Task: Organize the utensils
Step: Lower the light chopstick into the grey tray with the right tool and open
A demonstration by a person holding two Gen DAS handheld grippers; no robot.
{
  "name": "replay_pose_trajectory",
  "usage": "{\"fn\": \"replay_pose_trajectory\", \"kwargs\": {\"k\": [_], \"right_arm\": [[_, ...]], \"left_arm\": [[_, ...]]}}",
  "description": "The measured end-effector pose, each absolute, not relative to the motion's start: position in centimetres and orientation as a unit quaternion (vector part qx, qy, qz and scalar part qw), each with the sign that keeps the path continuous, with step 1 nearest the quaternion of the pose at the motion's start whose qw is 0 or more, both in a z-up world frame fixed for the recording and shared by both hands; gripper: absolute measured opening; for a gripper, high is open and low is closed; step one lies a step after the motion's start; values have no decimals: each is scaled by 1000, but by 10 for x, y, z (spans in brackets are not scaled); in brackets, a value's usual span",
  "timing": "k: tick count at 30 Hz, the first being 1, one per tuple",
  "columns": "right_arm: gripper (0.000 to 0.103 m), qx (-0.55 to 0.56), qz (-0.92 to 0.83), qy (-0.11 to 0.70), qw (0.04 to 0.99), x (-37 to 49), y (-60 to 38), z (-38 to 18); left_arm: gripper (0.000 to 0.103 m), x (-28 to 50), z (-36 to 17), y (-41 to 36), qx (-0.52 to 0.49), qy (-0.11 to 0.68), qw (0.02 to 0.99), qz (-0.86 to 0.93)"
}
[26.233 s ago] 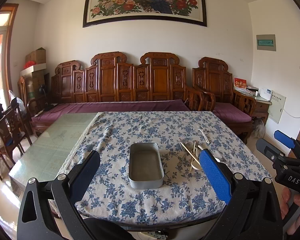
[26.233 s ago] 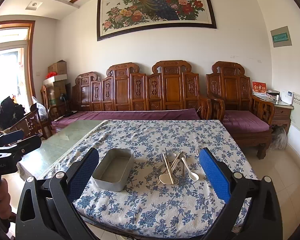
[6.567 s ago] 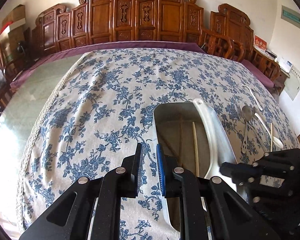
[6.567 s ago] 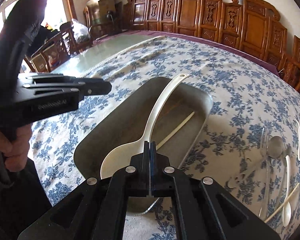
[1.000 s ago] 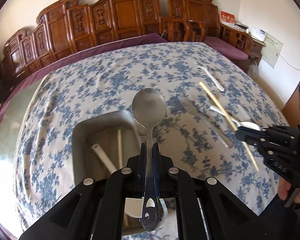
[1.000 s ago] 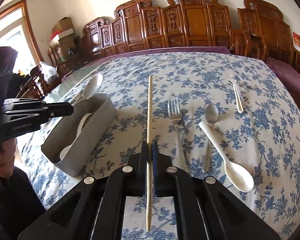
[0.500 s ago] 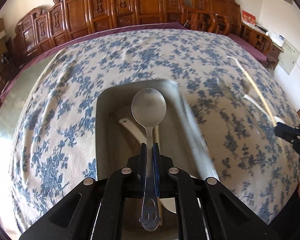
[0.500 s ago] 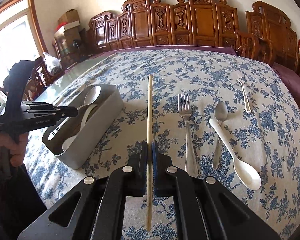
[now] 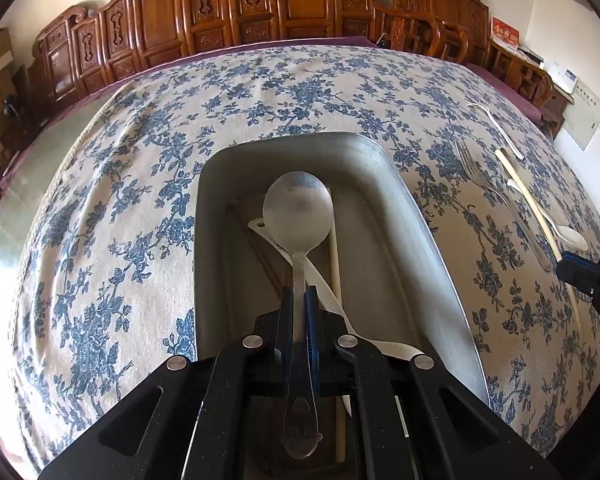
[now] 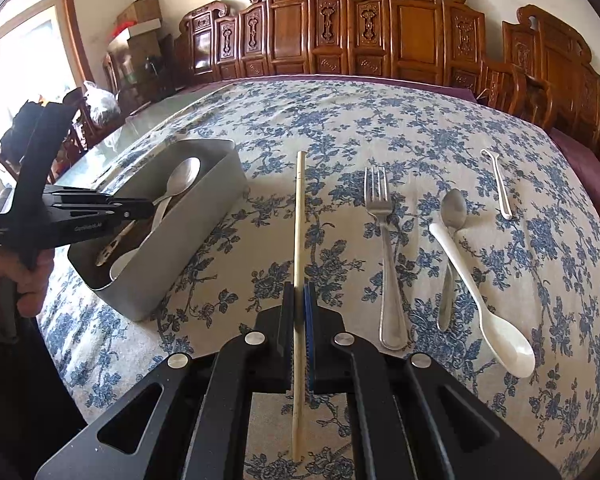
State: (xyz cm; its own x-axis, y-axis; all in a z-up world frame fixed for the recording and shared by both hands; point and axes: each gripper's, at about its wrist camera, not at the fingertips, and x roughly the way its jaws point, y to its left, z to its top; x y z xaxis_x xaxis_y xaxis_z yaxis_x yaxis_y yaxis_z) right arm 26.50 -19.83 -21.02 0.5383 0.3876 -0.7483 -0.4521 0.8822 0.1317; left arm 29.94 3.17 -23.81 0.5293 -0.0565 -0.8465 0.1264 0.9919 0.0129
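My left gripper [image 9: 299, 294] is shut on the handle of a metal spoon [image 9: 298, 208] and holds it low inside the grey metal tray [image 9: 424, 232]; a white spoon [image 9: 320, 284] and a chopstick [image 9: 334, 256] lie in the tray. My right gripper [image 10: 299, 292] is shut on a pale chopstick [image 10: 299, 208] above the cloth, right of the tray [image 10: 188, 248]. On the cloth lie a fork [image 10: 384, 240], a small metal spoon [image 10: 452, 220], a white spoon [image 10: 484, 296] and a thin white utensil [image 10: 500, 184].
The table has a blue floral cloth [image 9: 132, 184], with bare green tabletop [image 10: 148, 124] to the left. Carved wooden benches [image 10: 380, 28] line the far wall. The left gripper [image 10: 136, 210] shows over the tray in the right wrist view.
My left gripper has lowered the metal spoon further into the tray. My right gripper with the chopstick has moved slightly closer to the table.
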Motion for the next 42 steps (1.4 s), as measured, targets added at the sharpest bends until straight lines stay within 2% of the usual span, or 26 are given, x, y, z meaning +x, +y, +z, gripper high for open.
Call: {"fn": "replay_pose_trajectory", "kwargs": {"k": [14,24,42], "right_arm": [[6,-54,260,395,880,264,-157,-183],[6,-21,296,390,872,278,-105,-168],[6,43,308,432,847,315,-44,-199]], "left_arm": [[6,301,-223,47,12,464,885,-46],[6,293,-198,68,4,431,902,-34],[6,285,-178,109,-22,402,915,-7]]}}
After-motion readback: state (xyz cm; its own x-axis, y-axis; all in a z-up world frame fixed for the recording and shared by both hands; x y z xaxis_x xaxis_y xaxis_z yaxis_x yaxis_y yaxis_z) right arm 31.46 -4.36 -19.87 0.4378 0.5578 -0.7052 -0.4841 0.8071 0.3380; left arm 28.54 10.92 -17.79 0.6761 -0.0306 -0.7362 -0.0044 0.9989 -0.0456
